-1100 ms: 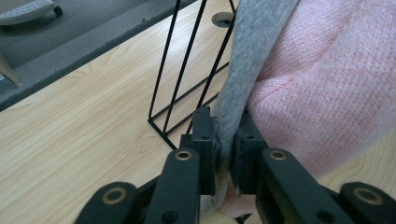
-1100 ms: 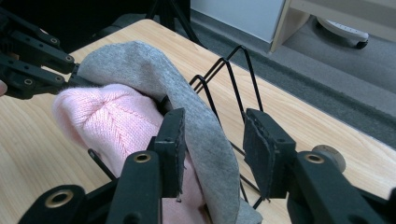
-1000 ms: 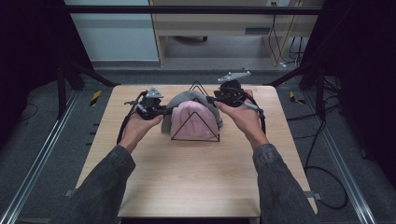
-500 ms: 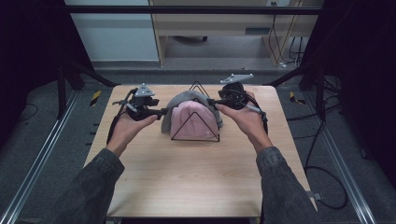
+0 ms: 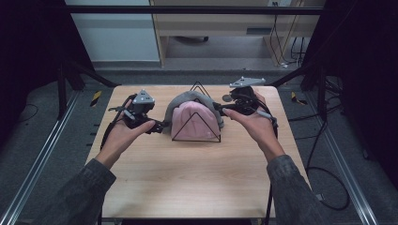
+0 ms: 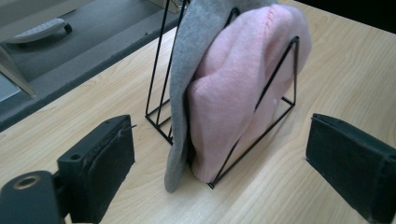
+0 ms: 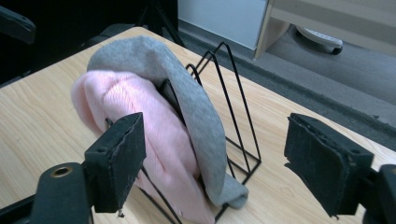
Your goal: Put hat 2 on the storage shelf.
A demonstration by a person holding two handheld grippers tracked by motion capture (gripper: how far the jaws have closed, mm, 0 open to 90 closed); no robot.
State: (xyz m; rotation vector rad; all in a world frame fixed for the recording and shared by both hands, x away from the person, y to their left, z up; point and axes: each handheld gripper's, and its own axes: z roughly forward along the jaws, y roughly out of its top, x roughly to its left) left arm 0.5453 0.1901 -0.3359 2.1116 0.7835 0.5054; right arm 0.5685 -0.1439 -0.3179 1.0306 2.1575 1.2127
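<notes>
A black wire triangular rack [image 5: 197, 123] stands mid-desk [image 5: 197, 178], holding a pink knitted hat [image 5: 193, 123] with a grey knitted hat [image 5: 187, 99] draped behind it. Left gripper [image 5: 157, 126] and right gripper [image 5: 219, 108] flank it — jaws wide, just opened, holding nothing.

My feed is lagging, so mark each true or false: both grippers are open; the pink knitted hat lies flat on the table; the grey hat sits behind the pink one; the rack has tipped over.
1. Both grippers are open. True: the left gripper and the right gripper have jaws spread with nothing between them, having just been opening.
2. The pink knitted hat lies flat on the table. False: it stands in the black wire rack.
3. The grey felt hat sits behind the pink one. True.
4. The rack has tipped over. False: it stands upright on the light wooden table.
</notes>
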